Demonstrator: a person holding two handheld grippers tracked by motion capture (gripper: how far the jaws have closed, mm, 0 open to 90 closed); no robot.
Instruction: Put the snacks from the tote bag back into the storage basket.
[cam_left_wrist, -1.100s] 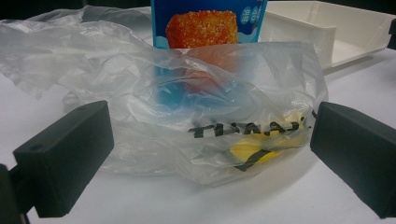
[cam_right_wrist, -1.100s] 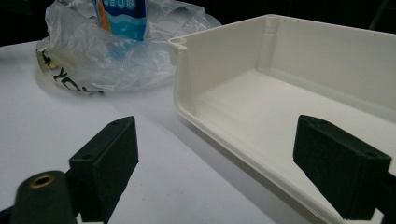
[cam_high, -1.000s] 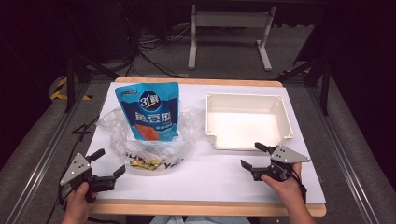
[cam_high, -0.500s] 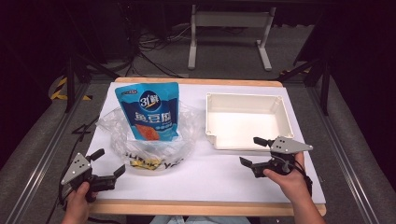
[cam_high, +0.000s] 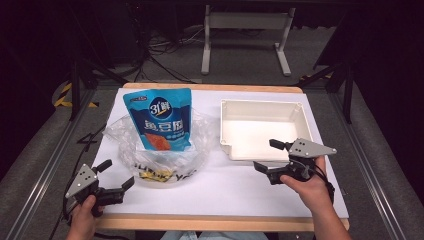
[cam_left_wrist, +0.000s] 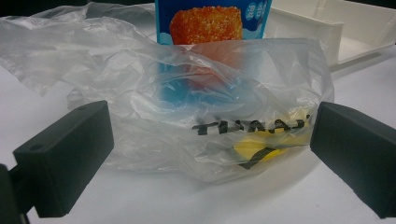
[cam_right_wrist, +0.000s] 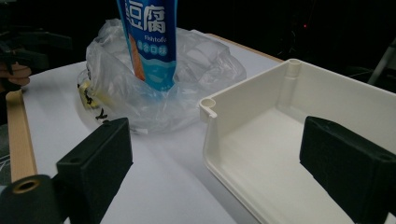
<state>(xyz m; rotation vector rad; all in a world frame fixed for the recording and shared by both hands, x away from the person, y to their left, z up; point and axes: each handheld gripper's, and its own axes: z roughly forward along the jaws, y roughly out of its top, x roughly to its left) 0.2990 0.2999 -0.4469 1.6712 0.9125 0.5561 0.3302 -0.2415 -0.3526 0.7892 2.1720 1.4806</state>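
A blue fish tofu pouch (cam_high: 160, 117) stands upright in a crumpled clear plastic bag (cam_high: 162, 155) at the table's left. An empty white tray (cam_high: 265, 127) sits to the right. My left gripper (cam_high: 117, 173) rests open near the front left corner, and in its own view the bag (cam_left_wrist: 196, 93) lies just beyond the open left gripper (cam_left_wrist: 212, 123). My right gripper (cam_high: 266, 155) hovers open at the tray's near edge, its jaws just having been opening with nothing held. The right gripper (cam_right_wrist: 215, 154) frames the tray's corner (cam_right_wrist: 210, 105), with the pouch (cam_right_wrist: 149, 37) farther off.
A white sheet (cam_high: 225, 185) covers the table, with a wooden strip (cam_high: 210, 222) along the front edge. Yellow items (cam_left_wrist: 261, 147) lie in the bag's bottom. Metal stand legs (cam_high: 245, 45) and cables sit on the dark floor behind the table.
The right hand has lifted its gripper and brought it closer to the tray's near edge. The left gripper, the bag, the pouch and the tray have stayed put.
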